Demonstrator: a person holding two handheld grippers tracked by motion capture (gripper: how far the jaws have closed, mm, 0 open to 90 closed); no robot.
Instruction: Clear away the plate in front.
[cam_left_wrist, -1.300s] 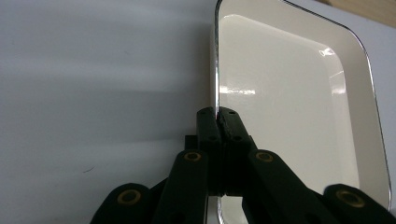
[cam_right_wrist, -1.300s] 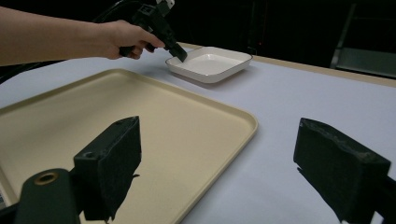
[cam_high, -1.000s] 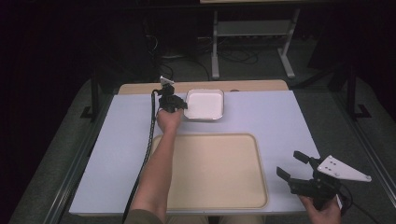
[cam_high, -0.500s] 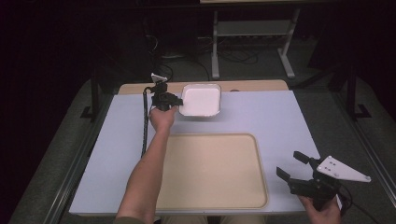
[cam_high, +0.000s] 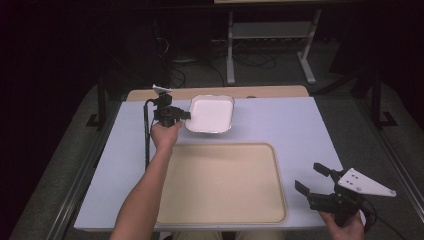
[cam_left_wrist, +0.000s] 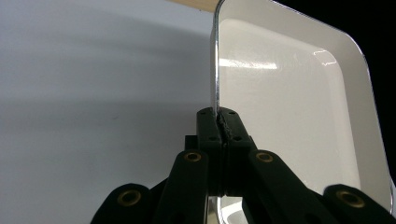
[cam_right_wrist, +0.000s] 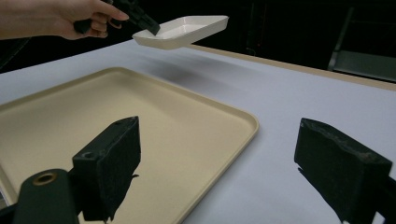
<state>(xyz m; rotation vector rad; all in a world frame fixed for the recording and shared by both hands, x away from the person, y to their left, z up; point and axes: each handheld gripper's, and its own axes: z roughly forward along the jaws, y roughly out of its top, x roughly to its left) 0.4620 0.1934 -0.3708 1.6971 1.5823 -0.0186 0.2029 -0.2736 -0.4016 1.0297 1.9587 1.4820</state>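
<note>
The left gripper (cam_high: 186, 115) is pinching the rim of a small white tray (cam_high: 210, 114), its black jaws pressed tight together on the thin edge. The tray is a shallow, glossy rectangle with rounded corners and a bright metallic rim, and it is hovering clear of the table (cam_high: 300, 125) near the far edge, as the right gripper view shows by the gap beneath it. The table is wearing a smooth, matte, pale lavender surface. Nearer the person, a large beige serving tray (cam_high: 220, 182) with a raised lip and rounded corners is lying flat and bare. The right gripper (cam_high: 310, 178) is resting off that tray's right side, its rough black pads standing wide apart and holding nothing.
</note>
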